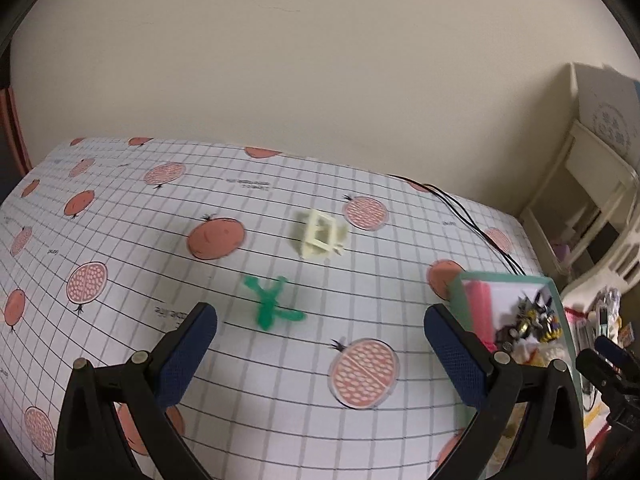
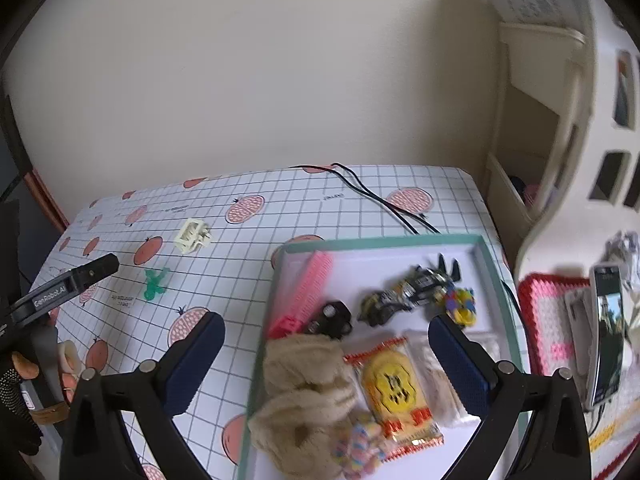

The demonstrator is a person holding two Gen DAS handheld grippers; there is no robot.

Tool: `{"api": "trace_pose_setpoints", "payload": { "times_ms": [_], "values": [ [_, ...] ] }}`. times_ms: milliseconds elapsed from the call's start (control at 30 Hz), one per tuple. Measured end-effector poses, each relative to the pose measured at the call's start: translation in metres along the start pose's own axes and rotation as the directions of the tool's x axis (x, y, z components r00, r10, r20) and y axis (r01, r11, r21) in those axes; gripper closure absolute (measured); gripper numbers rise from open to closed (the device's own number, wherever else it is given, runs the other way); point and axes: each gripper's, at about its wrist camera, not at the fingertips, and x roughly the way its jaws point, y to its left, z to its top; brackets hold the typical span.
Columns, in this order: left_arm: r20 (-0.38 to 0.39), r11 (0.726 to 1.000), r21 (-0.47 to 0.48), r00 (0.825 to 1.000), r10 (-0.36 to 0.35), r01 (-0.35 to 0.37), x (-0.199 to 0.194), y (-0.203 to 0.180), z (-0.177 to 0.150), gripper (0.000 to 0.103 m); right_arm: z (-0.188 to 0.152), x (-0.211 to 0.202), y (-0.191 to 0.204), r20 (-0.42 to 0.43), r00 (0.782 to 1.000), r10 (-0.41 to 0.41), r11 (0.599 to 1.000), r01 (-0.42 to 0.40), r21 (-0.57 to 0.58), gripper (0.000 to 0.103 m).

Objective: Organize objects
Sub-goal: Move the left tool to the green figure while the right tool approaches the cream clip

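Observation:
A green plastic figure (image 1: pixel 272 304) lies on the grid tablecloth just ahead of my open, empty left gripper (image 1: pixel 320 344). A cream hair claw clip (image 1: pixel 320 234) lies farther back. Both also show in the right wrist view: the green figure (image 2: pixel 154 284) and the clip (image 2: pixel 192 236). My right gripper (image 2: pixel 326 356) is open and empty above a teal-rimmed white tray (image 2: pixel 380 242). The tray holds a pink comb (image 2: pixel 308 292), a toy robot (image 2: pixel 416 292), a beige scrunchie (image 2: pixel 308 396), a yellow snack packet (image 2: pixel 396 392) and other small items.
A black cable (image 2: pixel 384 200) runs across the table's back right. A cream shelf unit (image 2: pixel 560 120) stands to the right. A phone (image 2: pixel 606 328) and a pink crocheted mat (image 2: pixel 552 320) lie right of the tray. The left gripper's body (image 2: pixel 60 292) shows at the left.

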Motion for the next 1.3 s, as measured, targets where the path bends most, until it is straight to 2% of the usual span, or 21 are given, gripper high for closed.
{"api": "trace_pose_setpoints", "payload": {
  "times_ms": [167, 400, 933, 1133, 1300],
  "values": [
    [-0.006, 0.998, -0.055, 1.000, 0.006, -0.007, 0.010, 0.026, 0.006, 0.000, 0.019, 0.014, 0.019, -0.004, 1.000, 0.031, 1.000, -0.031, -0.004, 0.000],
    [-0.040, 0.997, -0.027, 0.997, 0.066, -0.067, 0.033, 0.038, 0.007, 0.000, 0.037, 0.045, 0.051, -0.017, 0.998, 0.064, 0.998, -0.064, -0.019, 0.000],
    [-0.101, 0.993, 0.054, 0.989, 0.111, -0.106, 0.086, 0.032, 0.003, 0.000, 0.057, 0.128, 0.103, -0.098, 0.993, 0.068, 0.995, -0.075, -0.068, 0.000],
    [-0.125, 0.993, 0.049, 0.986, 0.110, -0.104, 0.098, 0.037, 0.001, 0.011, 0.065, 0.152, 0.127, -0.119, 0.989, 0.087, 0.992, -0.097, -0.083, 0.000],
    [-0.136, 0.995, 0.051, 0.986, 0.092, -0.086, 0.103, 0.040, 0.001, 0.024, 0.068, 0.166, 0.145, -0.130, 0.987, 0.093, 0.989, -0.106, -0.098, 0.000]
  ]
}}
